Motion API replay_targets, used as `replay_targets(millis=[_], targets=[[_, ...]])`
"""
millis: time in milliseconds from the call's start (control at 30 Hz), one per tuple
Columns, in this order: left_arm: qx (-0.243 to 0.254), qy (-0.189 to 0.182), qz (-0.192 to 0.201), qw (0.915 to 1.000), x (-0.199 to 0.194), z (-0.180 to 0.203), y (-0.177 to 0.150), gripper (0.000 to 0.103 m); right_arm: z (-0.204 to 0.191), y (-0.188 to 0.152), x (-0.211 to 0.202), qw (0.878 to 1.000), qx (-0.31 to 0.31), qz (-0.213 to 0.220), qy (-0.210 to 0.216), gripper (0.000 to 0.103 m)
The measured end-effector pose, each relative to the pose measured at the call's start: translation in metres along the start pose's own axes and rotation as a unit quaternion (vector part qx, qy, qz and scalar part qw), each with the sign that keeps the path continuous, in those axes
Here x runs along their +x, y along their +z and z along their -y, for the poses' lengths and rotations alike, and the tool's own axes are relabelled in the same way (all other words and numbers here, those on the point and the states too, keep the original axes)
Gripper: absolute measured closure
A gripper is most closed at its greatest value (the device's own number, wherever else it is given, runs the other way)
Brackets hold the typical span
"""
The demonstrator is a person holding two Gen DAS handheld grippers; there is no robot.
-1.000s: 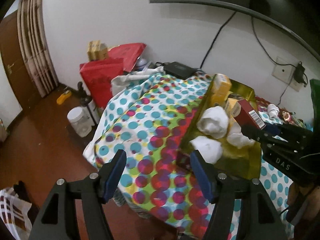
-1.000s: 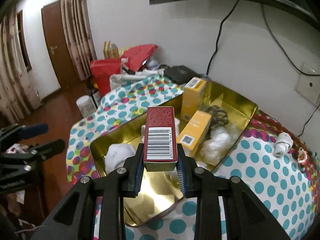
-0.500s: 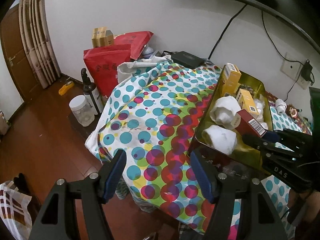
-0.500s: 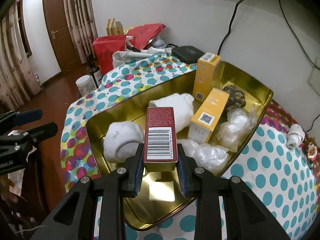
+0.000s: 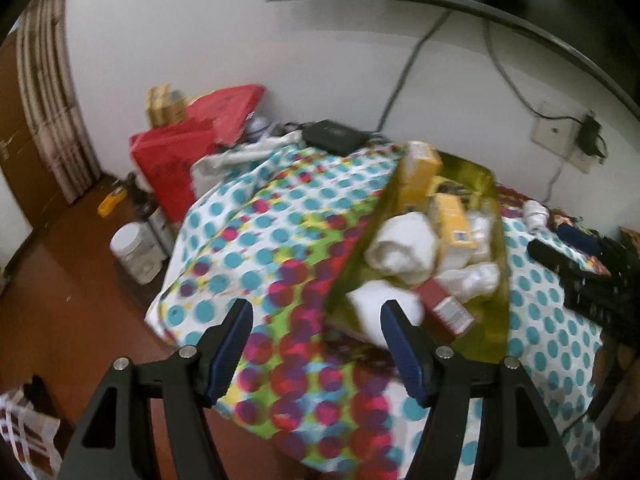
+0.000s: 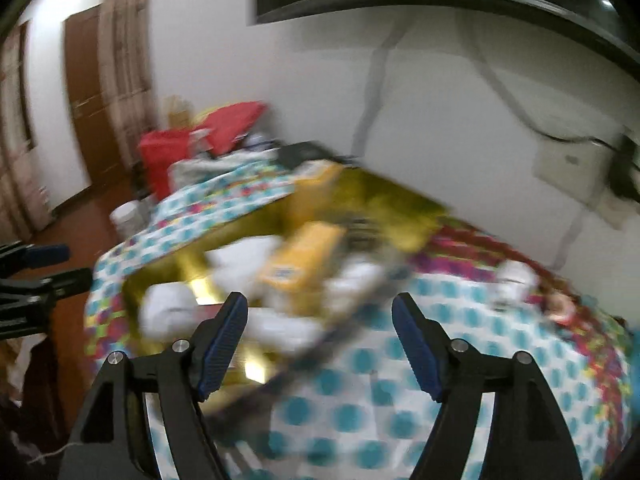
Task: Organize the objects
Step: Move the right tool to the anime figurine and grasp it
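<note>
The red box (image 5: 446, 307) is in the gold tin (image 5: 498, 320) now, lying tipped at the near end, leaning against a white rolled cloth (image 5: 402, 246) with its barcode end toward me. The yellow boxes (image 5: 450, 220) stand past it at about 12 o'clock. My right hand-held gripper (image 6: 320, 334) has just been opening — nothing between the jaws, and the view is badly smeared, so I can't read much through it. My left hand-held gripper (image 5: 316, 344) hangs wide open and empty over the polka-dot cloth (image 5: 256, 248) on the tabletop, the tin at its 2 o'clock.

What worries me: the tin is crowded and the red box only rests on soft stuff, so I'd guess it could slide or roll toward the rim if I bump anything while pulling away. The tin also looks like it's sitting near the tabletop's edge on a loose cloth — snag that cloth with a finger and the whole lot shifts. There's still a small white roll (image 5: 536, 212) outside the tin, at its 3 o'clock.
</note>
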State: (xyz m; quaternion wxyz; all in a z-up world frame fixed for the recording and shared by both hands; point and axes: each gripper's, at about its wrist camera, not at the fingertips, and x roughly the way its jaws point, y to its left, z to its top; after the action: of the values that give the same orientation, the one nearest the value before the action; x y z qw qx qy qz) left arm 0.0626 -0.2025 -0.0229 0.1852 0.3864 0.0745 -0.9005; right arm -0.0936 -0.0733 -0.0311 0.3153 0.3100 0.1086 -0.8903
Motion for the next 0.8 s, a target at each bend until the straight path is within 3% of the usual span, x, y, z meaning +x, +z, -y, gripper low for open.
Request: replay_targets(millis=[200, 333, 533, 800], targets=[[0.048, -0.035, 0.002, 0.9982, 0.002, 0.050, 0.008, 0.035, 0.104, -0.006, 0.024, 0.988, 0.097, -0.013, -0.116, 0.030], [0.078, -0.056, 0.000, 0.9954, 0.005, 0.084, 0.010, 0.035, 0.155, -0.015, 0.027, 0.980, 0.138, -0.023, -0.144, 0.030], [0.117, -0.068, -0.008, 0.9908, 0.017, 0.128, 0.016, 0.035, 0.205, -0.020, 0.048, 0.972, 0.181, -0.035, -0.145, 0.030], [0.147, -0.071, -0.006, 0.9865, 0.038, 0.171, 0.035, 0.035, 0.226, -0.009, 0.092, 0.973, 0.181, -0.050, -0.132, 0.030]])
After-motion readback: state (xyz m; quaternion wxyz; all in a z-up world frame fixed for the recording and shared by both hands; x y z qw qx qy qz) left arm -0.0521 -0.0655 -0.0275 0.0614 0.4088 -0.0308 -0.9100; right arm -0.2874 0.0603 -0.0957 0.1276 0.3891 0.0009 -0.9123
